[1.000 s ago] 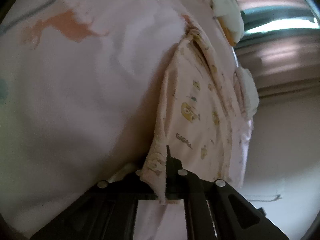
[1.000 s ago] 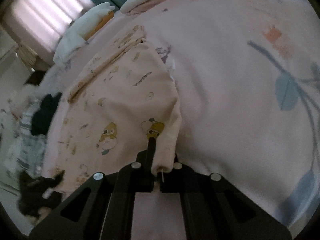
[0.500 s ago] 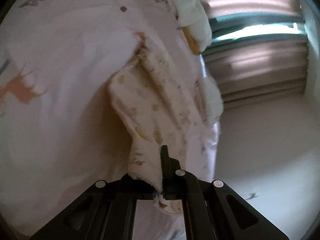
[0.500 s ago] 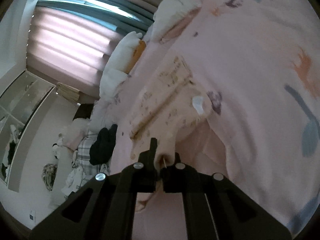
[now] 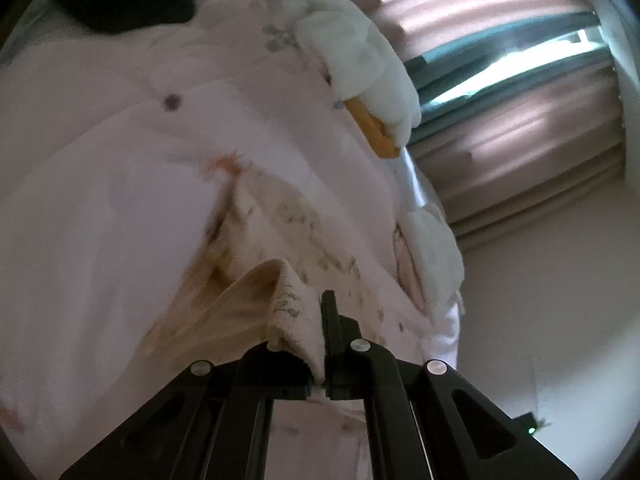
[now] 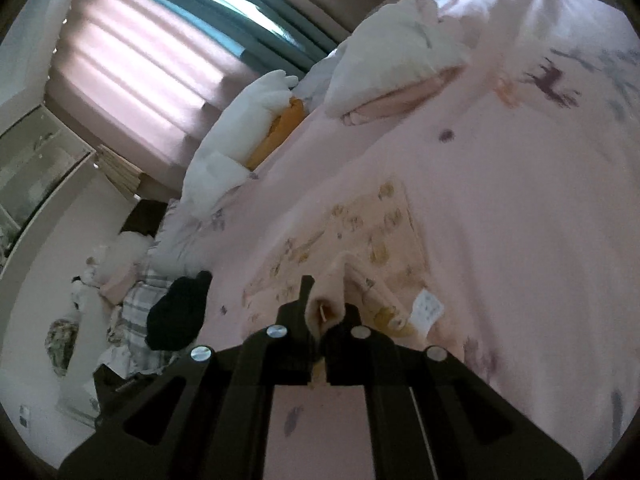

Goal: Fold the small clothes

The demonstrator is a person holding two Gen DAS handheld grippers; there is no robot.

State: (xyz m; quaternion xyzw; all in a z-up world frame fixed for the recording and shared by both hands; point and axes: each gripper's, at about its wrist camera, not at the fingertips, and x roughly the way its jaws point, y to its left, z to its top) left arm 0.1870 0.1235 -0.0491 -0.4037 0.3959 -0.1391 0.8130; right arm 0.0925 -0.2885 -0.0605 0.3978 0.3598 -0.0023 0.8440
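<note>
both tongs clamped on the small printed garment [image 6: 360, 236]: left tongs [image 5: 322, 320] pinch one ribbed hem corner, right tongs [image 6: 320, 304] pinch the other, with the care label [image 6: 428, 307] just beside them. the far half lies flat on the pink bed cover [image 6: 520, 200]; the near edge hangs raised between us. we judge we hold two corners so the edge stays straight while it goes over for the fold. white pillow [image 5: 360, 52] and dark clothes pile [image 6: 176, 312] sit well clear, so the landing spot looks free.

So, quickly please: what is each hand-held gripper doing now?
Left hand-held gripper: closed on the printed garment.
Right hand-held gripper: closed on the same garment.
</note>
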